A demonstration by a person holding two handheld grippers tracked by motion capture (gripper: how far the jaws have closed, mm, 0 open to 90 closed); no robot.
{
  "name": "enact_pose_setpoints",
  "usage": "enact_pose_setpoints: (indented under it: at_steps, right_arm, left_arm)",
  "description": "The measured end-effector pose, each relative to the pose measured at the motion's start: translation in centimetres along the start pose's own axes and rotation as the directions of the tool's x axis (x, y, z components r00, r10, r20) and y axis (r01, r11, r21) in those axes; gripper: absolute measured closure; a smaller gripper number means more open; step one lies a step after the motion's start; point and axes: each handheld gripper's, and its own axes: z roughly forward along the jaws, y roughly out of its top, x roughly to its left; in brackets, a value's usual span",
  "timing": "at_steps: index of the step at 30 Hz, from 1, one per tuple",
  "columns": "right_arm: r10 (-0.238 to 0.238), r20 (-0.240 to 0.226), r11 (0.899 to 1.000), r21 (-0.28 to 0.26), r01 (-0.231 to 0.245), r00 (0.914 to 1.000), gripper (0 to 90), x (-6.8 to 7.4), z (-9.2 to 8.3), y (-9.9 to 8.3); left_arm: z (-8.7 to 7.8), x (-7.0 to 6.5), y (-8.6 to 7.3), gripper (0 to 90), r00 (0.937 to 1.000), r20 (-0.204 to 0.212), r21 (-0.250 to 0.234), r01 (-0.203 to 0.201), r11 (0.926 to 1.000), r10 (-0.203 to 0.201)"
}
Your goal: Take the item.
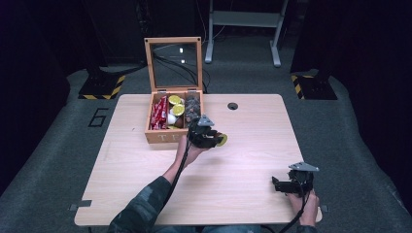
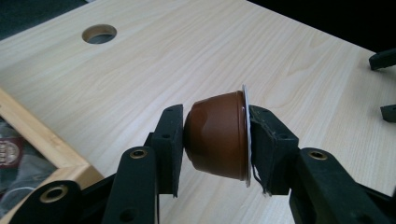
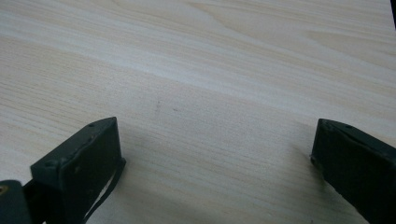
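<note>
Right claw: nearest, low at the counter's front right corner, held in a hand; jaws spread wide with nothing between them.
Right gripper view: bare pale wood grain between the two black jaws, close under them; a faint scuff mark on the wood.
Counter: light wood, rounded corners, a round cable hole near the far edge.
Left claw: mid-counter, just in front of the box's right front corner, held by a hand on a camouflage-patterned sleeve; clamped on a capsule.
Capsule: brown, dome-shaped, lying sideways between the pads; rounded base against one pad, flat foil rim against the other; held above the counter, clear of the wood.
Capsule in the high view: a small yellowish disc at the claw's tip, brown body hidden there.
Left gripper view extras: wooden box corner at lower left with dark packets behind it; cable hole at upper left; tips of the other claw at the right edge.
Wooden box: open, on the counter's far left-centre, letters on its front.
Box contents: red packets on the left, yellow-topped capsules in the middle, dark items on the right.
Lid: glass-paned, wood-framed, standing upright behind the box.
</note>
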Motion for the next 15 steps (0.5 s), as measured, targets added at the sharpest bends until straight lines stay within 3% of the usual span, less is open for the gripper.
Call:
enact_pose_setpoints:
  at_steps: [15]
  right_arm:
    - [-0.006,-0.003,1.000,0.000,0.006,1.0000,0.9,-0.1,0.0,0.0]
  left_arm:
    - [2.7,-0.5,-2.0,57.4,0.9994,0.028,0.071,0.017,0.9973,-0.019]
